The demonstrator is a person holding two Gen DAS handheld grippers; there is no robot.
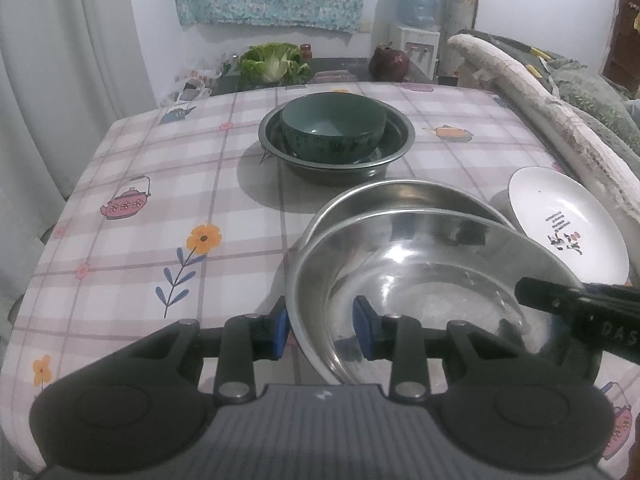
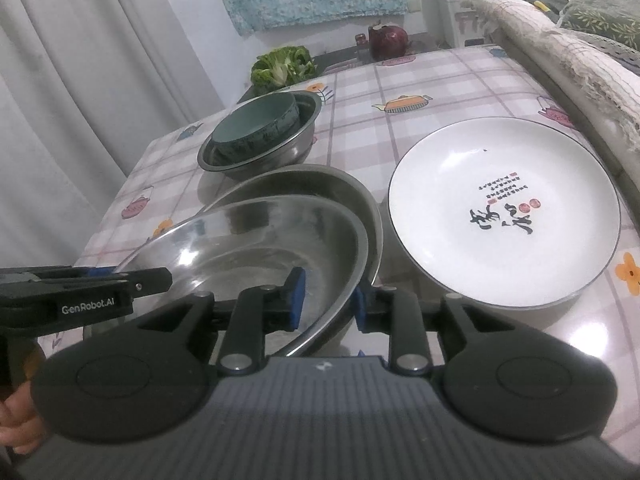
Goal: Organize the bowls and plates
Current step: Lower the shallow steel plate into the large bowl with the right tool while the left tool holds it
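The left gripper (image 1: 320,330) straddles the near rim of a steel bowl (image 1: 420,280), one blue pad outside the wall and one inside, with a gap showing on both sides; to my eye the jaws are parted and not yet pinching. The right gripper (image 2: 326,300) does the same on the opposite rim of that bowl (image 2: 256,240), also spread wide with daylight around the metal. I'd guess two grips are used because the bowl is broad, slick and tilted.

Largest thing here is the table (image 1: 140,240), draped in a checked cloth with teapots and flowers, filling the middle of both views. Next, at centre right of the right wrist view, a white plate (image 2: 460,184) with black brush lettering lies flat, just beside the steel bowls and well apart from the far stack.

The held bowl leans inside a second steel bowl (image 1: 400,196) beneath it, its rim riding higher on the near side, so it isn't seated yet. Probably it is being nested to save room.

In the upper middle of the left wrist view a steel basin (image 1: 396,136) holds a green bowl (image 1: 334,128), already stacked.

Smaller, at the top of the frame beyond the table: a lettuce (image 1: 276,62) and a dark red vegetable (image 1: 389,62).
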